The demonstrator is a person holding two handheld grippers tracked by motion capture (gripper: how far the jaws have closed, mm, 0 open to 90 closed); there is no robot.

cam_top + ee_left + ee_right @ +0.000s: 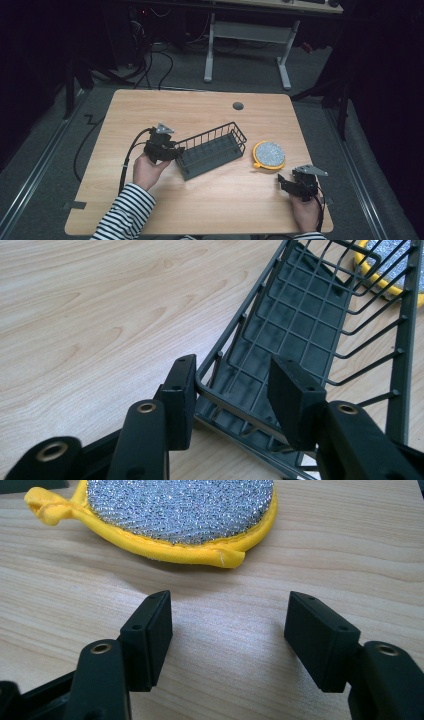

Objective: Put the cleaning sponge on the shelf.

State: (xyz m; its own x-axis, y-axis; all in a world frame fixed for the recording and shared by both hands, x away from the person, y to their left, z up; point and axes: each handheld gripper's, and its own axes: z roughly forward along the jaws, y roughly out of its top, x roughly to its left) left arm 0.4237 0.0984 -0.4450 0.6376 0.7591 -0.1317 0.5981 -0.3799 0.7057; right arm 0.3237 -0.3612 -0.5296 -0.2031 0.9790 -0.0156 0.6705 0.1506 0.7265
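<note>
Wood-grain table (pixel 150 110), pale, rounded corners; small grey grommet (pixel 238 106) near far edge, centre.

Dark grey wire basket (pixel 212 150), long + narrow, grid floor, lies diagonally mid-table: near-left end low, far-right end up toward the pad. Sits flat on tabletop.

Round scrub pad (pixel 269 155), silver mesh face w/ yellow cloth rim, just right of basket's far-right end, flat on table. In right gripper view the pad (pixel 180 510) lies just beyond the jaws, not touched.

Left gripper (pixel 172 151), held by left hand (pixel 146 171), striped sleeve (pixel 122 215) behind it. Claw at basket's near-left end. In left gripper view the gripper (pixel 232 390) straddles the end rim of the basket (pixel 300 315): one pad against the outer corner wire, other pad inside over the floor; jaws drawn in, clamped on that end wall.

Right gripper (pixel 283 181), held by right hand (pixel 305 212), near-right of table, near side of pad. Claw (pixel 227 625) wide, bare wood between pads, holding nothing.
</note>
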